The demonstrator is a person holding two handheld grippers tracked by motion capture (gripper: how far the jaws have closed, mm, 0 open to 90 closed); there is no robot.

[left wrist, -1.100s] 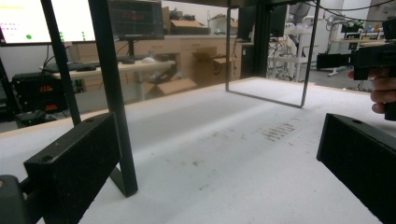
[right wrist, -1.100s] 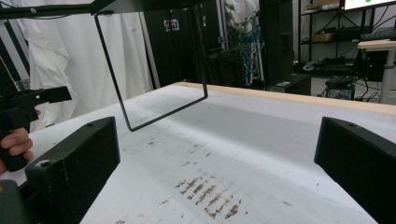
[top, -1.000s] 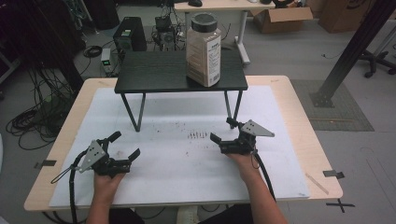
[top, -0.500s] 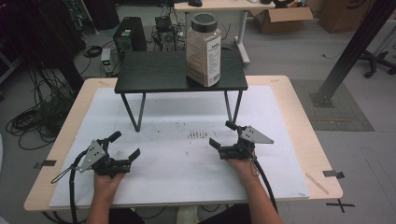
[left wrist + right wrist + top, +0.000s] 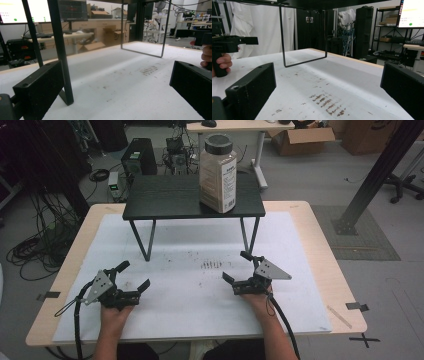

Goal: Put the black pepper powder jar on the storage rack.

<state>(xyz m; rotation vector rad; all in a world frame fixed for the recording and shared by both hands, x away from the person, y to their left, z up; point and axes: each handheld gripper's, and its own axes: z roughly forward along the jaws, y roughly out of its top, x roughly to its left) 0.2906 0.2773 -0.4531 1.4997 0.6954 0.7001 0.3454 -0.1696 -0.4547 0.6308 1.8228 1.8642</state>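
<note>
left gripper (image 5: 131, 279) resting on worktop (image 5: 320, 270), jaws spread, empty | right gripper (image 5: 240, 269) resting likewise, jaws spread, empty | jar (image 5: 218, 172) standing on stand (image 5: 165, 200), near its right edge, well apart from both | risk: a careless reach nudging jar off stand

Two hand-held black grippers, bare forearms

The left gripper (image 5: 134, 276) and the right gripper (image 5: 237, 266) are matte black, each with two blocky rectangular jaws bearing a small round screw hole near the top corner. A grey three-cornered plate dotted with small holes sits on each, and a black cable trails back from each along the person's bare, sleeveless forearms.
</note>
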